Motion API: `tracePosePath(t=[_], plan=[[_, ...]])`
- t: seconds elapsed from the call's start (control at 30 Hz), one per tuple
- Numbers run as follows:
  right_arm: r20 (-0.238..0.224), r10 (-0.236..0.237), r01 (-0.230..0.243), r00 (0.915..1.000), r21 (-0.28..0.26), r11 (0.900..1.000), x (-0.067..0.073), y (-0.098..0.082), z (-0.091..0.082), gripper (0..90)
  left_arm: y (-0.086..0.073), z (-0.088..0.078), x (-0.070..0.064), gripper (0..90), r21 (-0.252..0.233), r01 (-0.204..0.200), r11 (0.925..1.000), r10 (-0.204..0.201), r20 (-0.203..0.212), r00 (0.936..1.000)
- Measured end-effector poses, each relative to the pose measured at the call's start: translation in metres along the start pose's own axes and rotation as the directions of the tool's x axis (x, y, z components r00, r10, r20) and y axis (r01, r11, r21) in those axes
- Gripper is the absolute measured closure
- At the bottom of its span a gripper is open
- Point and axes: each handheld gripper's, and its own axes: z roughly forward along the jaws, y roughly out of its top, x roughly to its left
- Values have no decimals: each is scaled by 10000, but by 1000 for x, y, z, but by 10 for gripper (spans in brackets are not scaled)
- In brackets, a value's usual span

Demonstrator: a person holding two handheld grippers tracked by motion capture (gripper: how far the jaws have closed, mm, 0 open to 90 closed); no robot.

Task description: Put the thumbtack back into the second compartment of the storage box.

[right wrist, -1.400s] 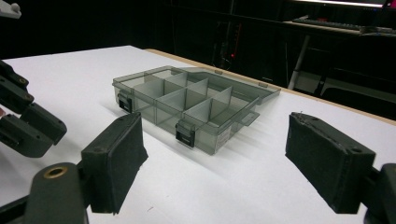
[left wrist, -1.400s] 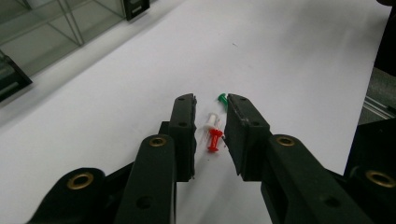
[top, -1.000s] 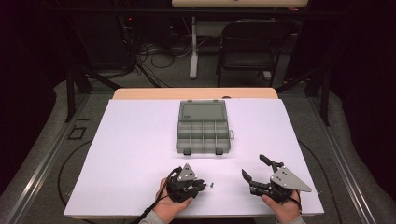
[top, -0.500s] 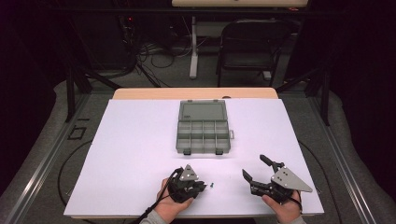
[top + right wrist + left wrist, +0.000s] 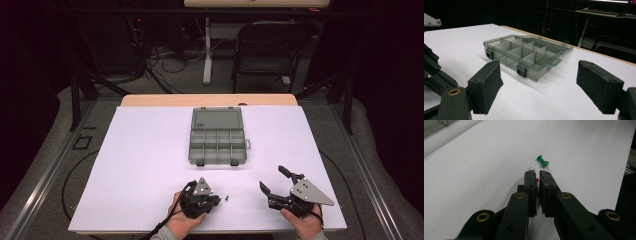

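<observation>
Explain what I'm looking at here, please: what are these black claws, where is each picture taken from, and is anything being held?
A person holds a two-jaw tool in each hand. The high view looks down on the white table; the other views ride on the tools. The left gripper has just been closing and pinches something small and red between its jaws, probably a red pushpin. A green pushpin lies loose just beyond, with something small and white beside the jaw tips. The right gripper is open and empty, facing the grey compartment box, whose lid is open.

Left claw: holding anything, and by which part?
The left claw has just been closing and is shut on a small red pin; too hidden to tell which part. A green pin lies loose ahead. The right claw is open, holding nothing.
</observation>
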Motion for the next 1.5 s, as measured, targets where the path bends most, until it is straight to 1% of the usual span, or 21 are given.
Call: tracePosePath(t=[0.2,0.47,0.63,0.77,0.87,0.97,1.07,1.27,1.3,1.37,1.5], plan=[[1,36,-36,10000,46,10000,-1,0,0,195,0,0,0,852,-21,31,10000,-31,17,10000],[16,57,-57,10000,40,10000,0,0,0,196,0,-1,0,853,-139,196,9997,-193,199,9996],[4,39,-39,10000,16,10000,0,0,0,196,2,-7,2,854,-407,422,9983,-407,390,9984],[-5,54,-54,10000,41,10000,0,0,0,196,4,-13,2,854,-634,567,9964,-541,419,9977],[7,44,-44,10000,11,10000,0,0,0,196,6,-19,4,854,-882,807,9928,-764,507,9958],[12,41,-41,10000,17,10000,0,0,0,196,8,-23,5,854,-1044,818,9912,-775,440,9960],[4,56,-56,10000,-5,10000,0,0,0,196,10,-29,7,854,-1231,943,9879,-905,359,9952],[-15,49,-49,10000,1,10000,0,0,0,196,14,-40,14,854,-1685,1124,9793,-1119,126,9936],[-20,54,-54,10000,5,10000,0,0,0,196,15,-42,15,854,-1802,1172,9766,-1184,45,9930],[-23,55,-55,10000,-13,10000,0,0,0,196,16,-45,18,854,-1943,1249,9730,-1262,54,9920],[-26,62,-62,10000,4,10000,0,0,0,196,20,-52,22,854,-2182,1300,9672,-1358,-118,9907]])
